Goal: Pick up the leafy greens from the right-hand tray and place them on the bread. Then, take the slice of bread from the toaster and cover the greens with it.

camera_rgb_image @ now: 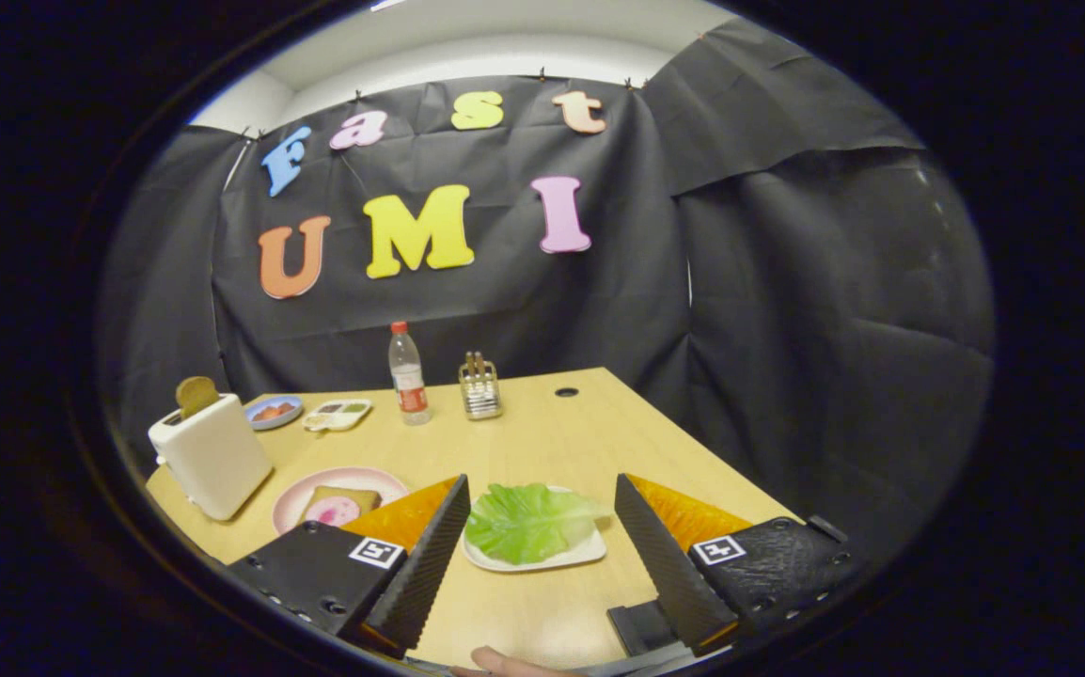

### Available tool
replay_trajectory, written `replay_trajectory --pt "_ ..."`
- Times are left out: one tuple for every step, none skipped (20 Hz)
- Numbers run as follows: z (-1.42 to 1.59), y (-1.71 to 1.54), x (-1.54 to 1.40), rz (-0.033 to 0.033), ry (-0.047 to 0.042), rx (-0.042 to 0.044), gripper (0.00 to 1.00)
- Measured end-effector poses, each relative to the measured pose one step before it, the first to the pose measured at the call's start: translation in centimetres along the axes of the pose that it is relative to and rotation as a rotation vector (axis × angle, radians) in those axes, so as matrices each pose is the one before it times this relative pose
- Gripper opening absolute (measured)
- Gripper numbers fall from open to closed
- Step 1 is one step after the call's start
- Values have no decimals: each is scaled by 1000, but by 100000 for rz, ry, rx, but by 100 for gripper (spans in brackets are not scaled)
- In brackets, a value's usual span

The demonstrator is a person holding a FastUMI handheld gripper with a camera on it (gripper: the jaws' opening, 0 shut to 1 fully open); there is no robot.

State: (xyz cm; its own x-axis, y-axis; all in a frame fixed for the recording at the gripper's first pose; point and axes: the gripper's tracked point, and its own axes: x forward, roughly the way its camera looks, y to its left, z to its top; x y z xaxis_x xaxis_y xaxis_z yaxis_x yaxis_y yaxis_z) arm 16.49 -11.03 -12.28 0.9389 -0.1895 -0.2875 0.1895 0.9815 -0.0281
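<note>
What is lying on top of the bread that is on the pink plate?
A round pink slice lies on the bread on the pink plate. One finger of the open tongs covers the plate's near right part.

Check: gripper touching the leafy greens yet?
Apart. In the gripper view the gripper is open, its fingers flanking the leafy greens on the white tray, with bare table showing between fingers and leaf.
</note>
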Motion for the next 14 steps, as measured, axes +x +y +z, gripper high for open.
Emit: replay_trajectory --pt "-684 -537 1365 -836 3342 -218 95" --pt "-470 -555 1199 -1137 2696 606 96" --pt "-343 -442 1281 -1150 2319 403 96" --pt "-392 -432 1214 -1496 2276 34 96" --pt "-362 -504 1148 -1631 2106 -105 96" --pt "-327 -281 1042 -1076 2232 -186 96" --pt "-476 -247 998 -1058 2406 116 96" --pt "-481 -142 901 -455 2774 316 96" --pt "-463 -112 931 -147 2680 651 96" --pt "-384 -69 727 -313 2350 415 96" --pt "-335 -30 745 -616 2114 514 96" --pt "-110 -145 731 -790 1273 1021 96" --pt "-262 124 467 314 2008 845 96" --pt "-329 -45 517 -265 1874 617 95"
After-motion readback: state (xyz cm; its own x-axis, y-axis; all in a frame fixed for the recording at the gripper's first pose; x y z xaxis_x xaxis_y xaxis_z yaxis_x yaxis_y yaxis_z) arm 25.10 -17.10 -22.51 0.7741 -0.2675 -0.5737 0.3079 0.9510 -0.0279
